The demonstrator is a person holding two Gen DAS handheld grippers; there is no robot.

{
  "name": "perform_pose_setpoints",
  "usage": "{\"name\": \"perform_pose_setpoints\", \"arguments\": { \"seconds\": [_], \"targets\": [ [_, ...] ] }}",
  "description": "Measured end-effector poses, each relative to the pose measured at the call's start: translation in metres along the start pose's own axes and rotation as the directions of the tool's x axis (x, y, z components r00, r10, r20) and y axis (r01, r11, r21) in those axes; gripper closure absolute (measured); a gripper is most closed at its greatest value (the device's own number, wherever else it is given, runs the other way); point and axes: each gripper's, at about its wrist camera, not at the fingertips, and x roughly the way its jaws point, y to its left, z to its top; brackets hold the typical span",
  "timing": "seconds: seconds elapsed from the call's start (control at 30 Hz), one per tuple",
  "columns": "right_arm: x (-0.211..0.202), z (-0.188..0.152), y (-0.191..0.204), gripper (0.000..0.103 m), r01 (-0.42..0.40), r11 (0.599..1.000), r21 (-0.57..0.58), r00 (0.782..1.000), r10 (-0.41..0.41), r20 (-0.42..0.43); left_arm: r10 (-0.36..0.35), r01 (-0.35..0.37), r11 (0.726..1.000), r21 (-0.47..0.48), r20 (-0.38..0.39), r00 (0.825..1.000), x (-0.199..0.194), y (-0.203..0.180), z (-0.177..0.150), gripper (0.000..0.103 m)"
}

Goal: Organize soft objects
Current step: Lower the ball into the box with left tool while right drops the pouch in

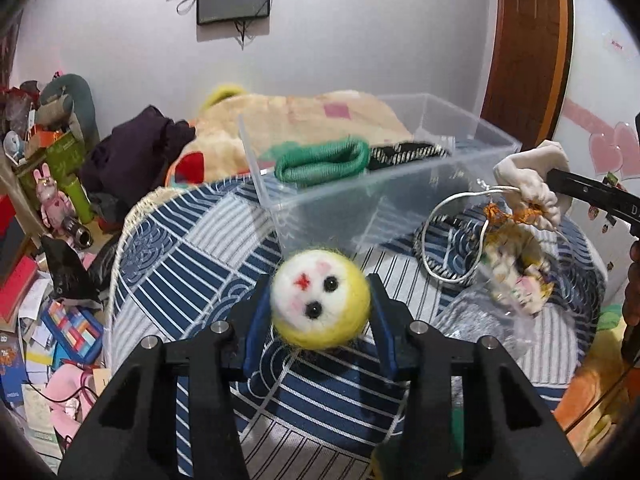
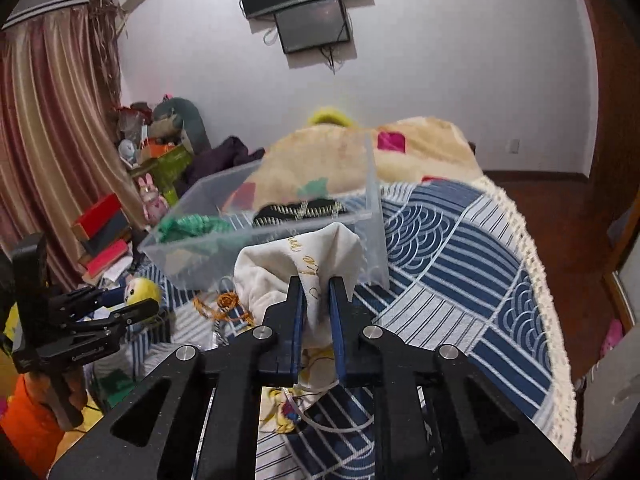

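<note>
- 2 grippers grip toys above the quilt (image 1: 192,264).
- Left gripper (image 1: 320,312) clamps the felt ball (image 1: 320,304).
- Right gripper (image 2: 318,300) pinches the white pouch (image 2: 276,276) just before the clear bin (image 2: 280,240).

Fuzzy felted wool ball (image 1: 319,299), clear glossy plastic bin (image 1: 384,184), soft matt cream cloth (image 2: 280,276)

gold script on white cloth (image 2: 280,276), illegible

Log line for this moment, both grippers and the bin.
left gripper: shut on felt ball | right gripper: shut on cream cloth pouch | clear bin: green item, dark item inside
</note>
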Motion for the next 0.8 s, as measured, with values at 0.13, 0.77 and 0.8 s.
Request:
{"name": "perform_pose_setpoints", "arguments": {
  "seconds": [0.13,0.77,0.8],
  "targets": [
    [-0.017,0.010,0.002,0.092,-0.008,1.000,-0.003,0.998,0.008,0.058,-0.016,0.016,1.000,-0.006,0.048,0.999,-0.017,-0.001,0.012,0.057],
    [-0.003,0.069,0.023,0.092,-0.001,1.000,-0.030,0.979,0.007,0.204,-0.040,0.033,0.998,0.048,0.154,0.987,-0.022,-0.010,0.087,0.057],
    [-0.001,0.070,0.023,0.092,-0.003,1.000,-0.026,0.979,0.009,0.205,-0.046,0.040,0.998,0.048,0.148,0.988,-0.019,-0.012,0.090,0.057]
  ]
}}
